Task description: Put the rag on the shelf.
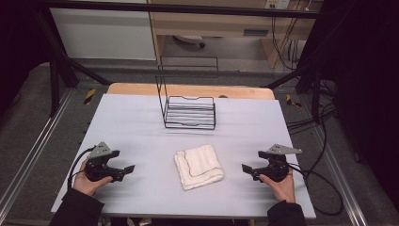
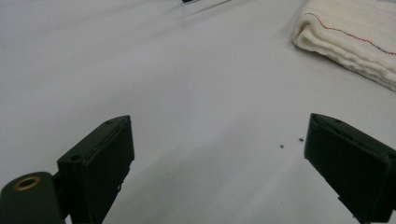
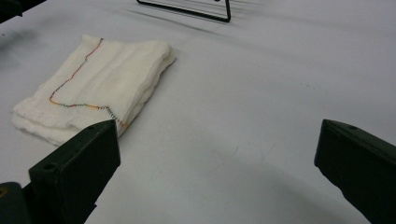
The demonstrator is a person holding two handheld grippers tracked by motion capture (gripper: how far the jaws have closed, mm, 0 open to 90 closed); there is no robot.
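Both grippers sit at the near edge of the table, left gripper and right gripper, jaws spread and holding nothing, so I'd judge the work hasn't begun. Between them lies the folded towel, untouched (a wire rack waits farther back). It's cream, ribbed, layered, with coloured stitching.

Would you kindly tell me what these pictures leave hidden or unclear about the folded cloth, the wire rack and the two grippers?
- Folded cloth: the left gripper view's top and right edges cut it off.
- Wire rack: the right gripper view's top edge leaves just the base bar.
- Left gripper and right gripper: too small in the high view to judge the jaw gap.
- The cloth's underside: hidden against the table.
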